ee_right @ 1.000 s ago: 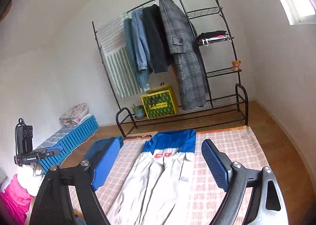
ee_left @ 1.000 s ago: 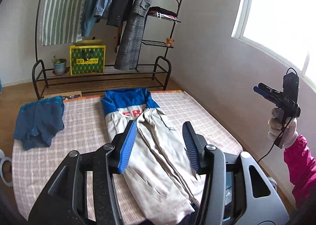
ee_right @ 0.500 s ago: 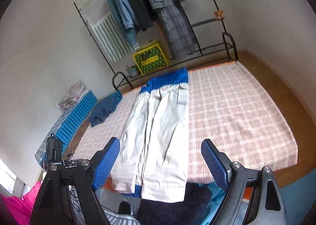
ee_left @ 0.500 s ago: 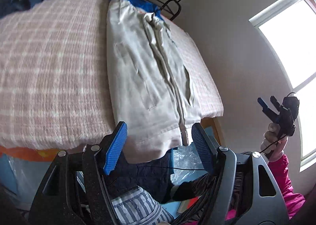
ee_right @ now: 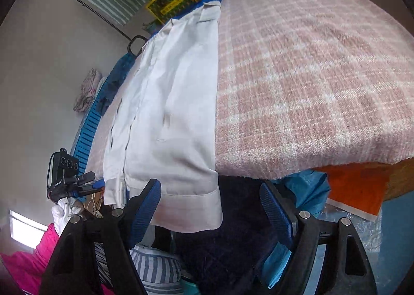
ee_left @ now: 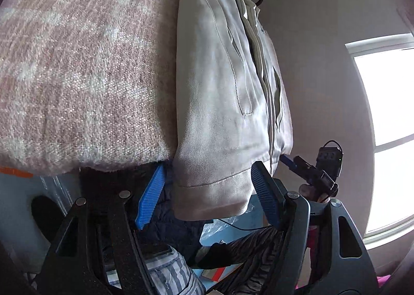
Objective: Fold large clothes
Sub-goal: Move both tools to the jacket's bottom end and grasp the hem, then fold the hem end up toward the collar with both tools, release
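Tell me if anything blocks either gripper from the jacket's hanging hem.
Nothing visible does. The jacket hem hangs over the bed edge, already between the open left gripper fingers. The right gripper, open, sits at its other corner.

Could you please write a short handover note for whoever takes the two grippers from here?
Left gripper: jaws open around the hanging hem of the pale jacket, pads not yet pressing; they have just been opening.
Right gripper: open, holding nothing, at the hem's other corner; jaws have just been closing.
Jacket lies lengthwise on the checked pink blanket, sides already folded in, hem hanging over the near edge.
Left to do: probably grip both hem corners and fold the hem up toward the blue collar.
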